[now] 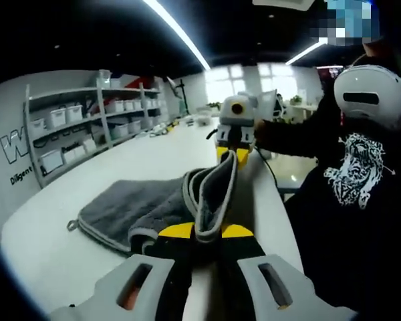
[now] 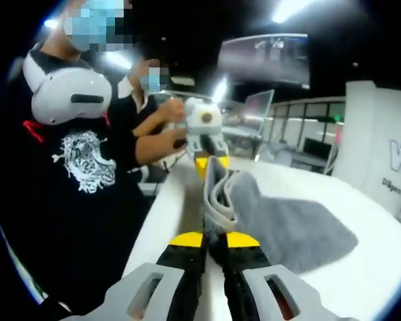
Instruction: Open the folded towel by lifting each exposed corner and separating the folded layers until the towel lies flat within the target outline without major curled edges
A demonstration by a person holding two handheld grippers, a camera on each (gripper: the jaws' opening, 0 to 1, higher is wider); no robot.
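Observation:
A grey towel lies partly folded on the white table, and one bound edge is lifted off it and stretched between both grippers. In the left gripper view my left gripper is shut on the near end of that edge. Farther along, the right gripper pinches the other end with its yellow tips. In the right gripper view my right gripper is shut on the towel, with the left gripper clamped on the far end. The rest of the cloth hangs down onto the table.
A person in a black printed shirt stands close along the table's edge; a second person is behind. Shelves with white bins line the wall. A laptop sits at the table's far end.

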